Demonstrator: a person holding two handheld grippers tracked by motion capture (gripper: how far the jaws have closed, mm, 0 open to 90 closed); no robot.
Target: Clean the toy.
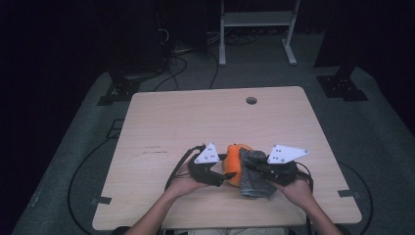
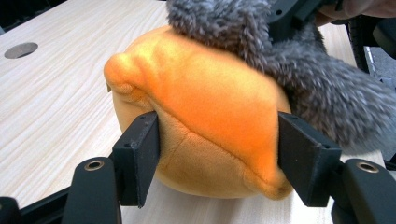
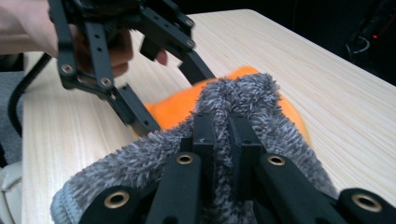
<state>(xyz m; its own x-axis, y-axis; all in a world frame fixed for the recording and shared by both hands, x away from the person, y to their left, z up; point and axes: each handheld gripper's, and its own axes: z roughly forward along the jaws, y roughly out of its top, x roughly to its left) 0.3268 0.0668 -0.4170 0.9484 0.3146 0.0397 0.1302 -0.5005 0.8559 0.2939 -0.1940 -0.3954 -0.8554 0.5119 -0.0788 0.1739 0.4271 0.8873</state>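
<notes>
A round orange plush toy (image 1: pixel 234 161) rests on the wooden table (image 1: pixel 195 117) near its front edge. My left gripper (image 2: pixel 218 154) has one jaw on each side of the orange plush (image 2: pixel 205 102), pads pressing into its soft flanks. A grey fuzzy cloth (image 1: pixel 254 178) is draped over the plush's right side and top. My right gripper (image 3: pixel 223 133) is shut on a fold of the grey cloth (image 3: pixel 247 98), jaws almost together. In the right gripper view the left gripper (image 3: pixel 173 100) straddles the orange plush (image 3: pixel 173 109) just beyond the cloth.
A round cable hole (image 1: pixel 251 100) sits near the table's far edge, also seen as a hole (image 2: pixel 21 50) in the left gripper view. Cables trail from both grippers toward the front edge. A white frame (image 1: pixel 257 29) stands on the dark floor beyond the table.
</notes>
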